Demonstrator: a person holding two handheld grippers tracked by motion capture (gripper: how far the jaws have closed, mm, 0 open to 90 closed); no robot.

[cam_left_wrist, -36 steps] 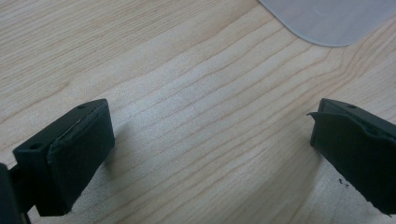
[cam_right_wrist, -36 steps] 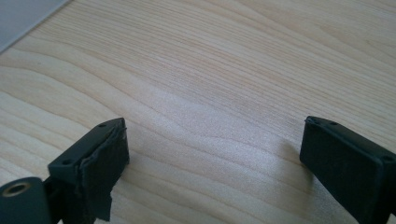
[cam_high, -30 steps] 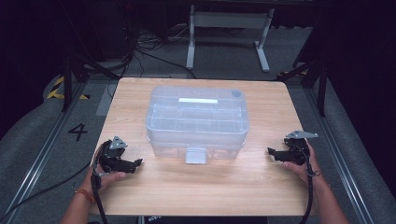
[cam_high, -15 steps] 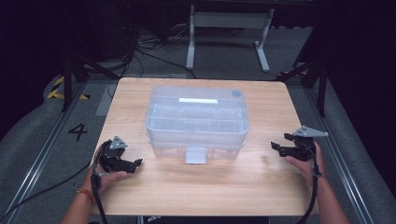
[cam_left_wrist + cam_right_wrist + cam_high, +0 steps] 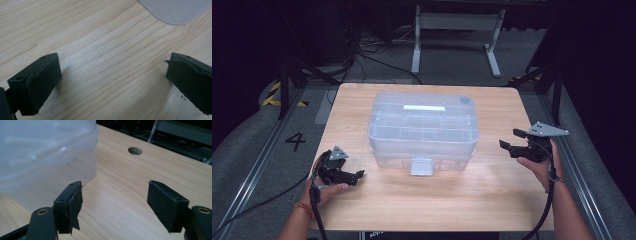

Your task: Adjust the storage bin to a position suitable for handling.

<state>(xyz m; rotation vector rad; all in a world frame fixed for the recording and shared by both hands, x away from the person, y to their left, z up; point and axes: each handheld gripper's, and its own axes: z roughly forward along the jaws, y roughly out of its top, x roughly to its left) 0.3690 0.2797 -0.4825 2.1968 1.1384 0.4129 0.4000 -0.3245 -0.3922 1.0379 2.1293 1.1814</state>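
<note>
Translucent plastic box [image 5: 422,131], one, frame centre on wooden table [image 5: 492,200]. My two grippers: left gripper [image 5: 356,176] lower left, jaws apart, empty; right gripper [image 5: 511,141] right of box (jaws just narrowing, nothing between).

Tabletop [image 5: 362,210]: light wood grain. Storage box [image 5: 422,130]: clear/frosted plastic w/ white strip on lid. Your left gripper [image 5: 354,176] and right gripper [image 5: 508,140]: black, grey top plates. Floor: grey w/ black "4".
</note>
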